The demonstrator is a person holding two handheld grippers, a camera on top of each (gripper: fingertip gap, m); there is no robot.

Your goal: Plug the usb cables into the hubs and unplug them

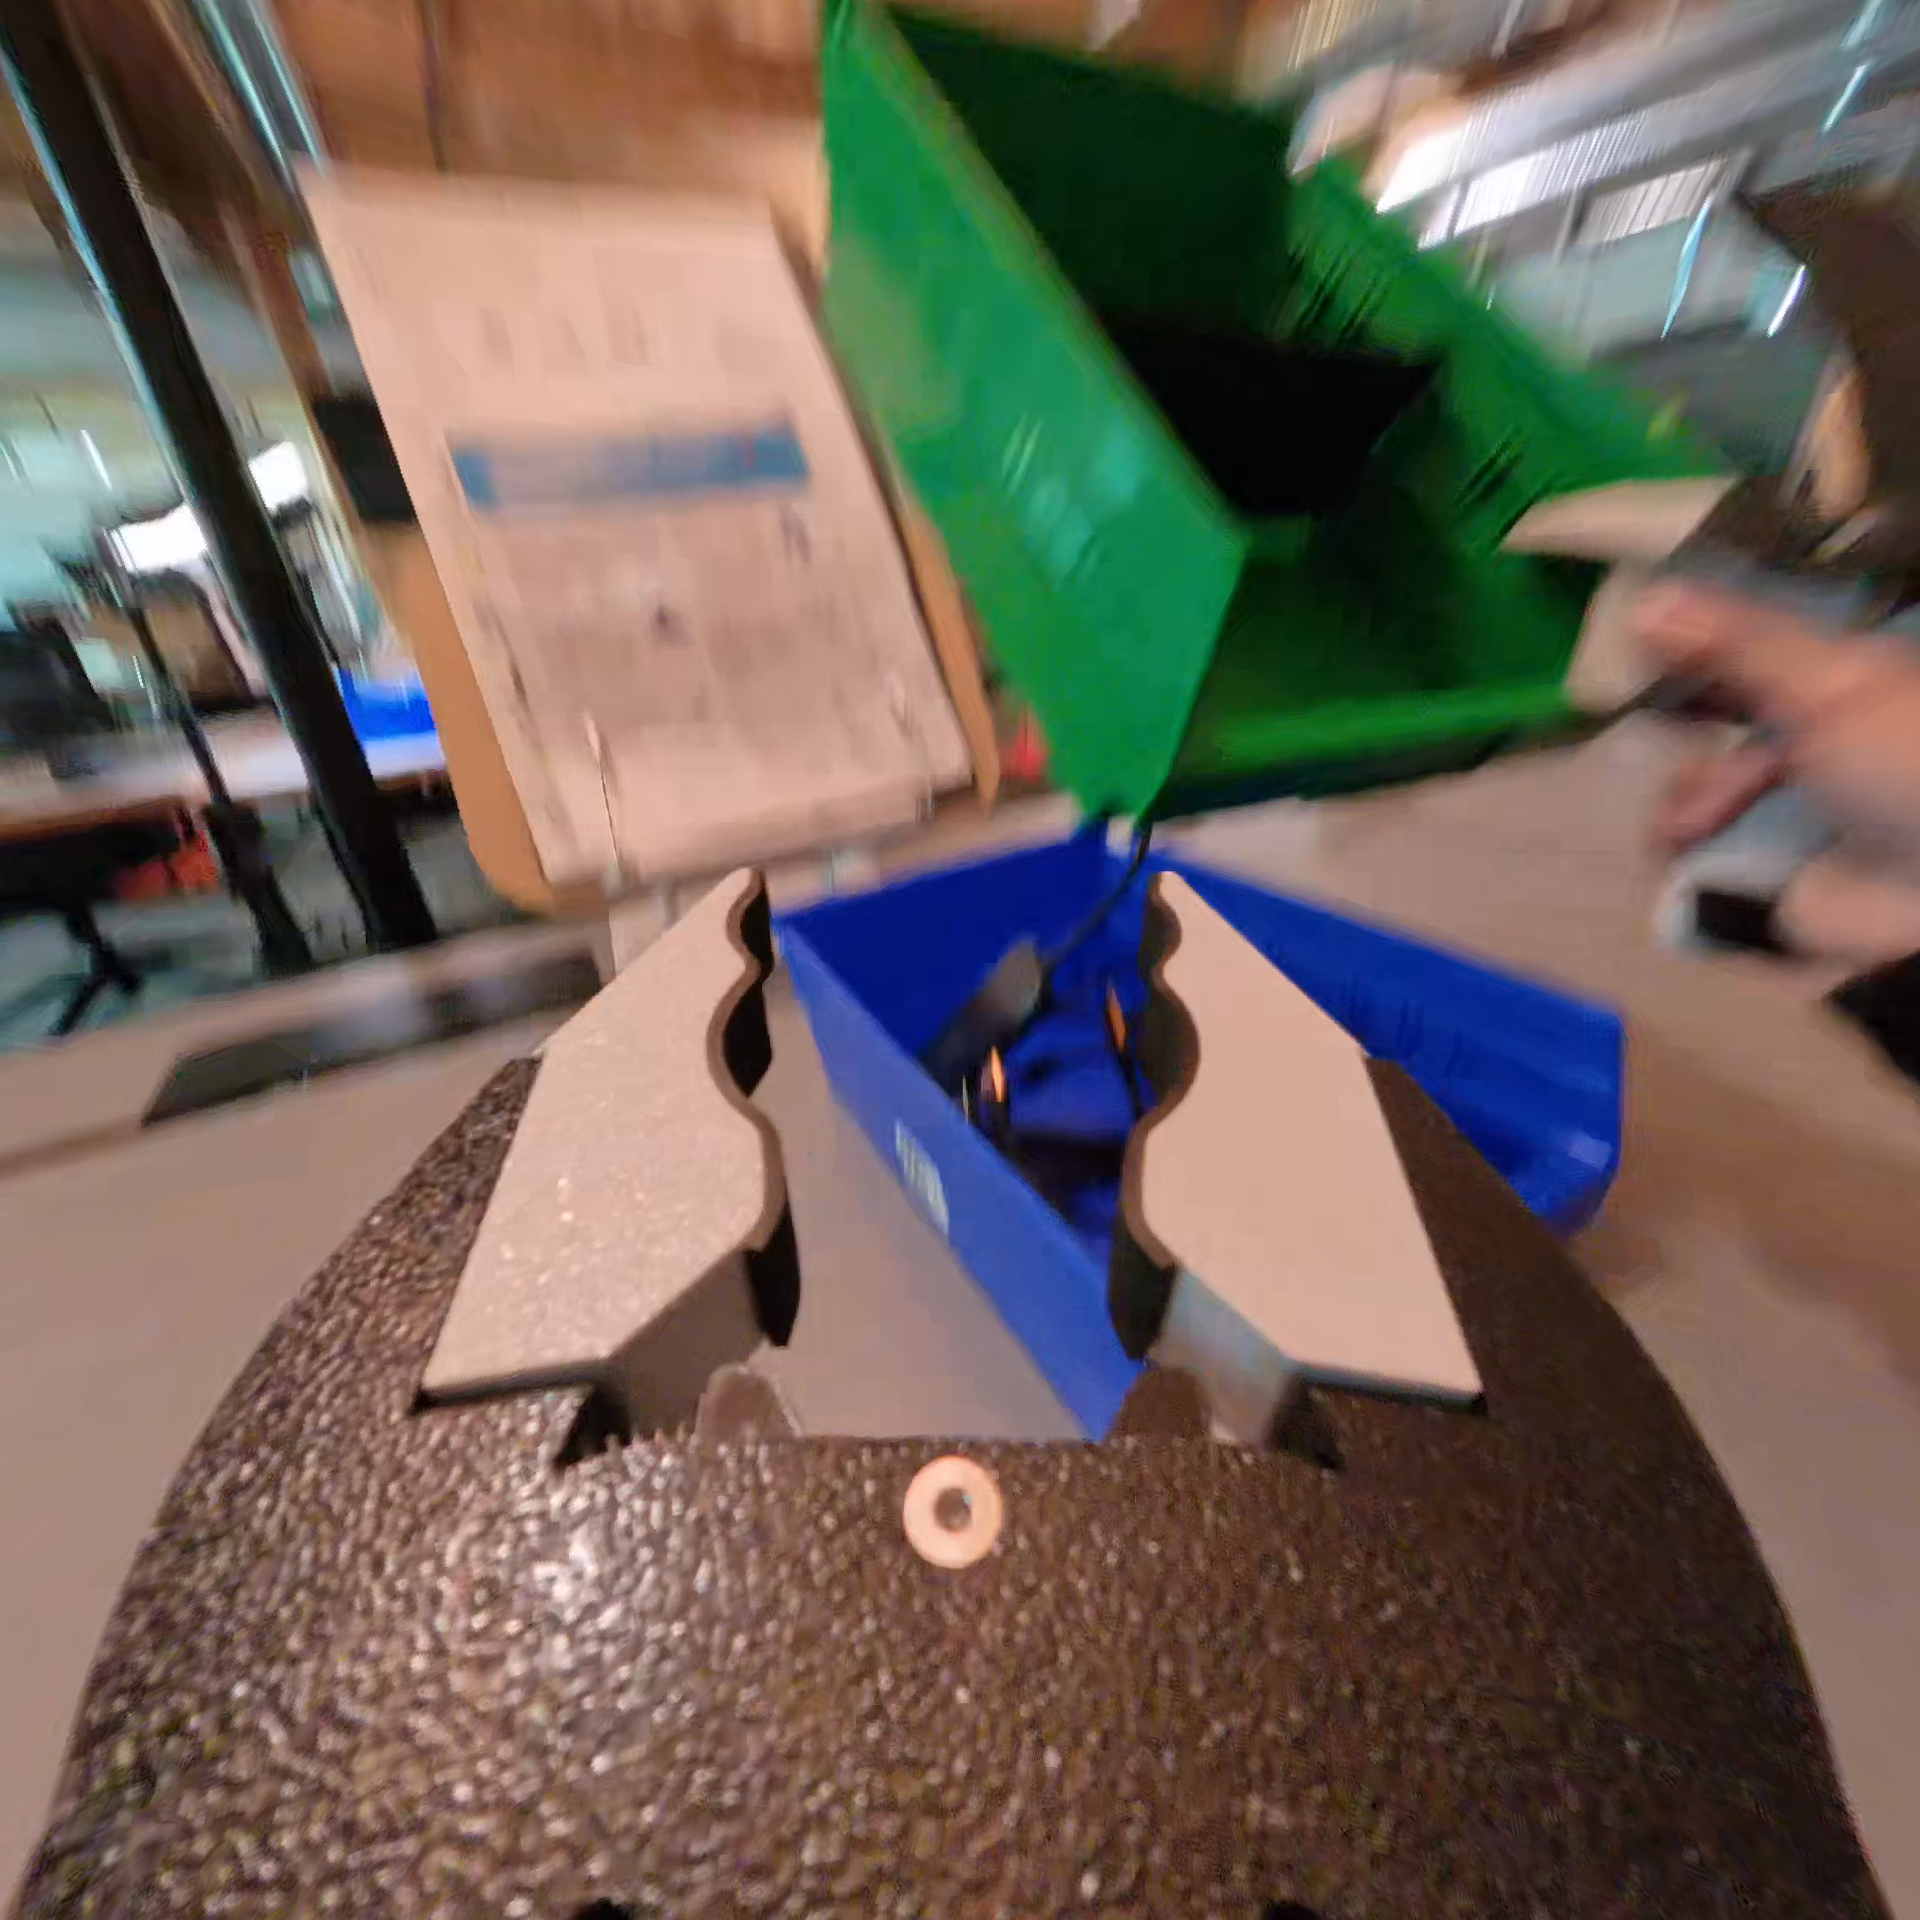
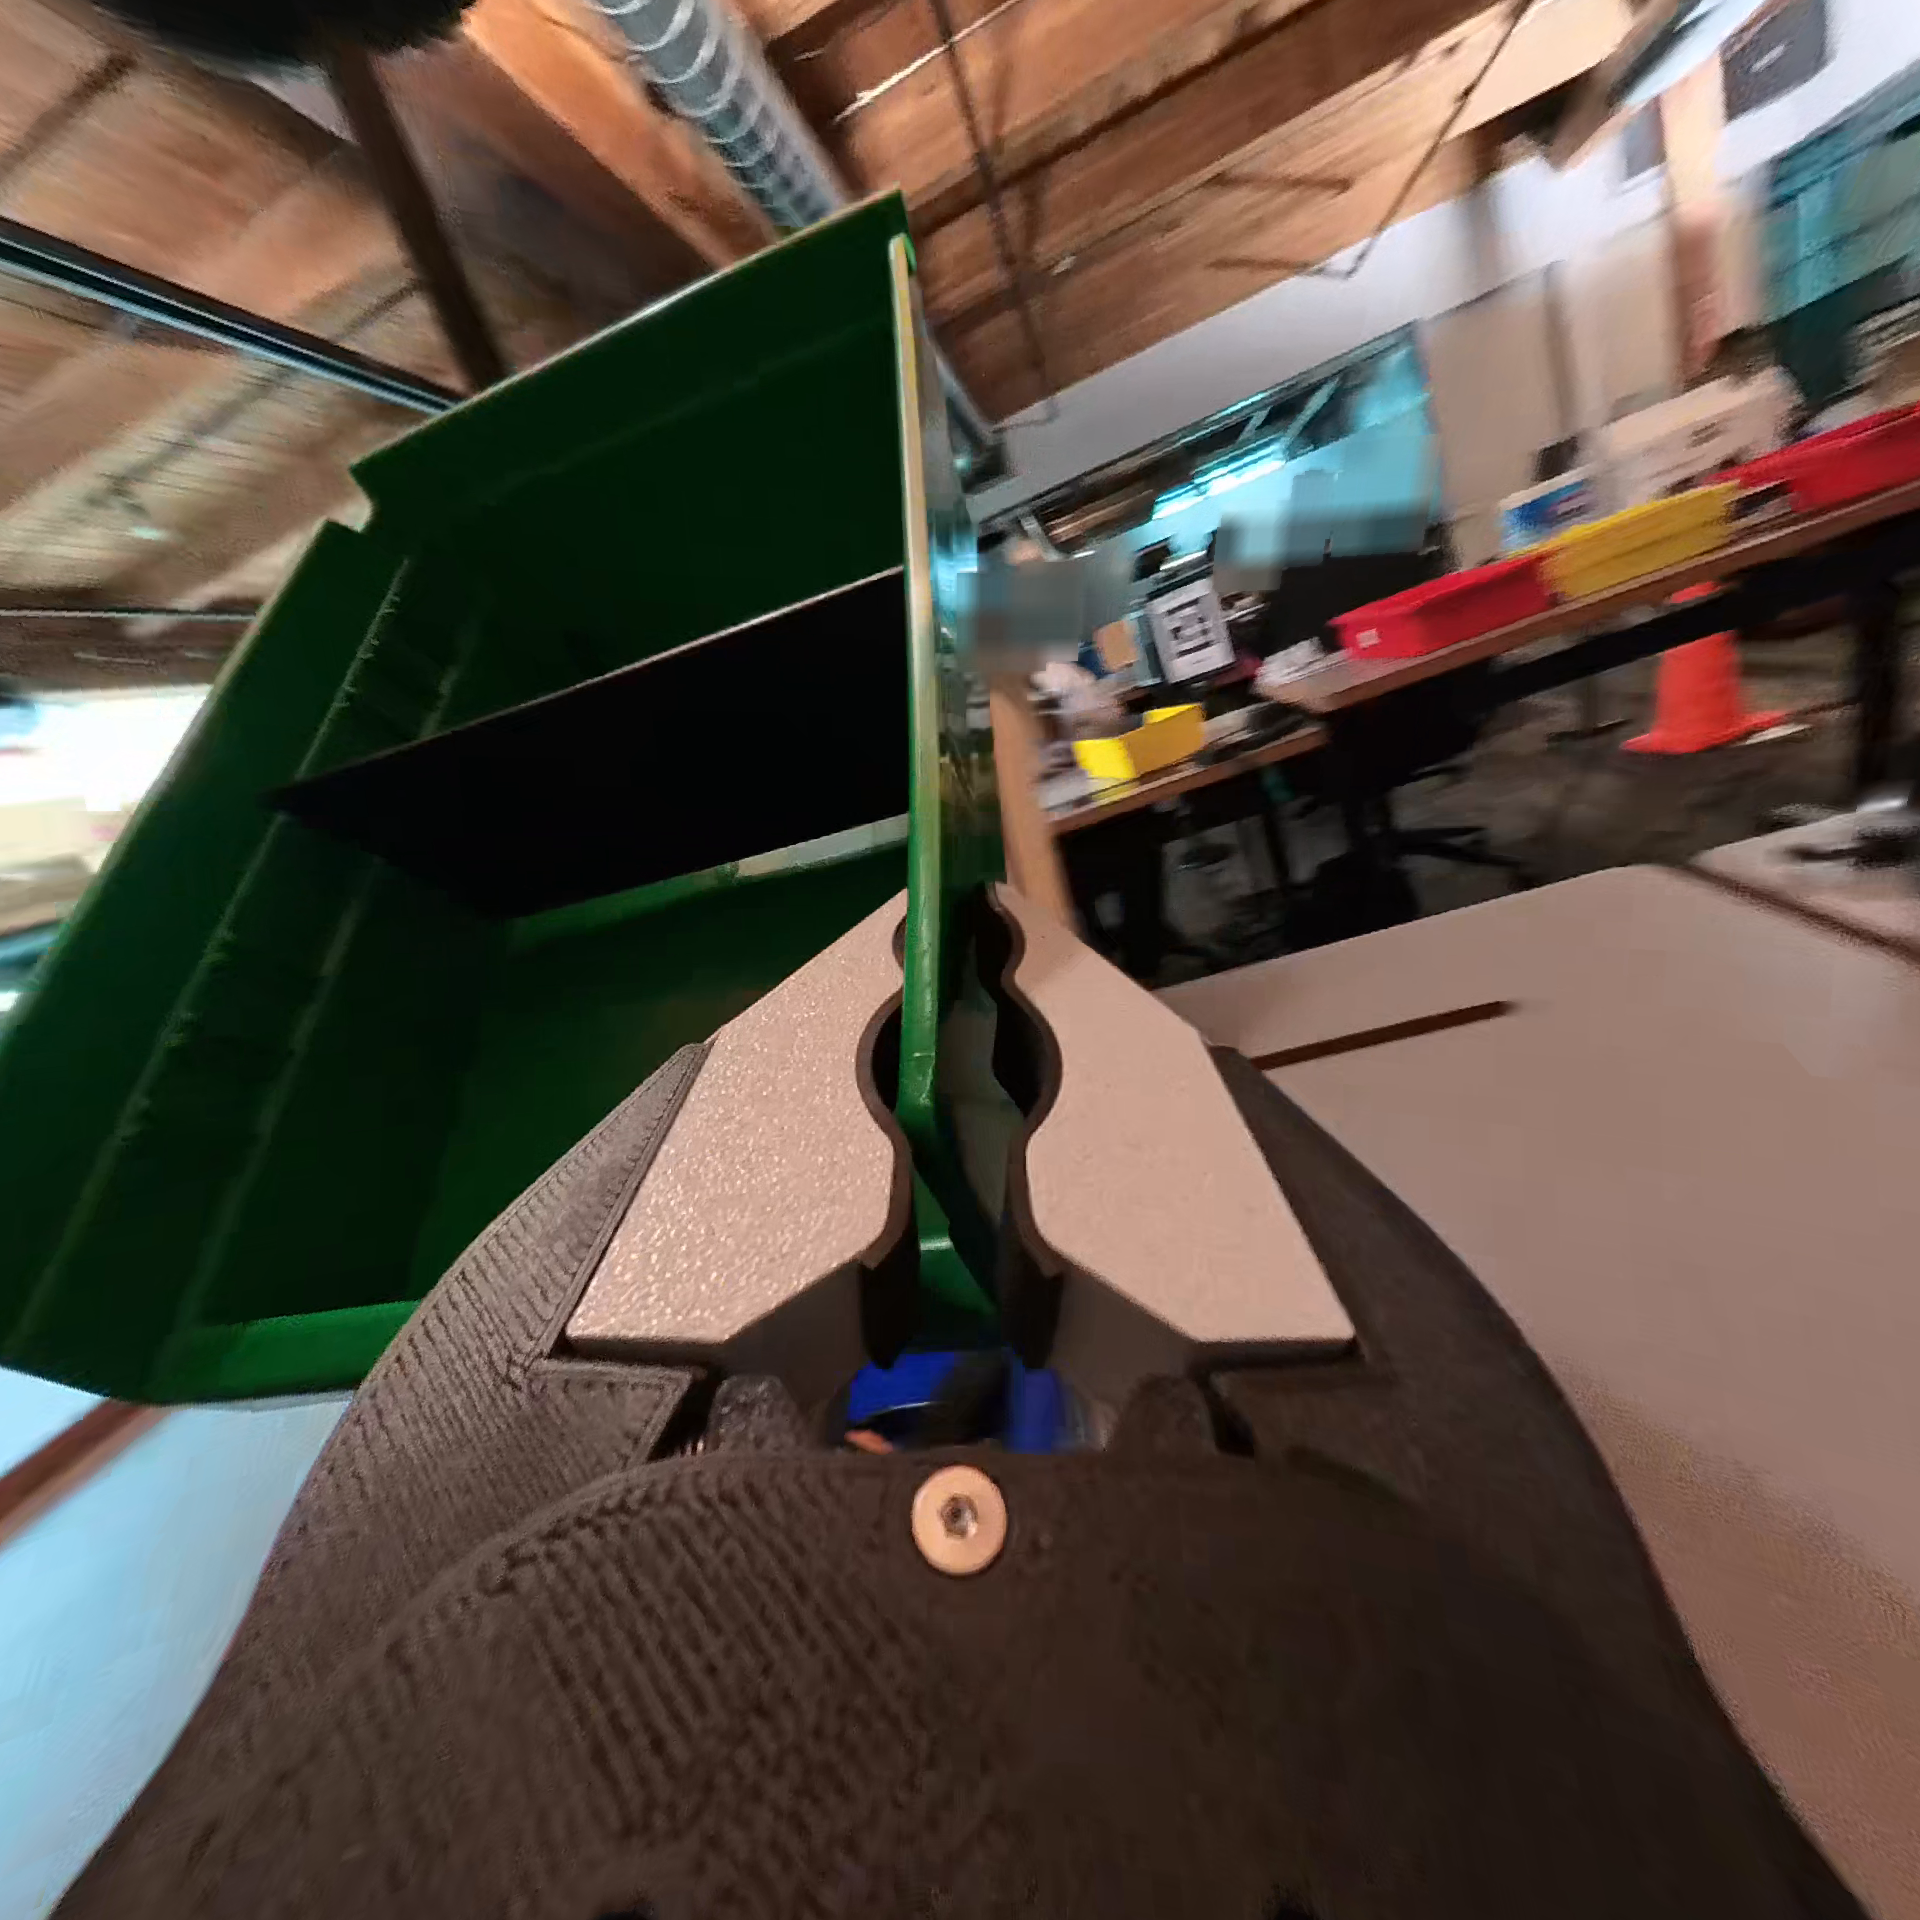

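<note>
right hand-held gripper (image 2: 961,1039) clamps tilted green bin (image 2: 468,883) wall.

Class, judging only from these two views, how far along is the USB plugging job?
Done: no plugging is visible. In hand: the right gripper clamps the tipped green bin over the blue bin, where cables lie. The left gripper is open. Left: all plugging and unplugging.

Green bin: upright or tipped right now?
Tipped. The green bin hangs tilted over the blue bin, its wall clamped in the right gripper.
</note>
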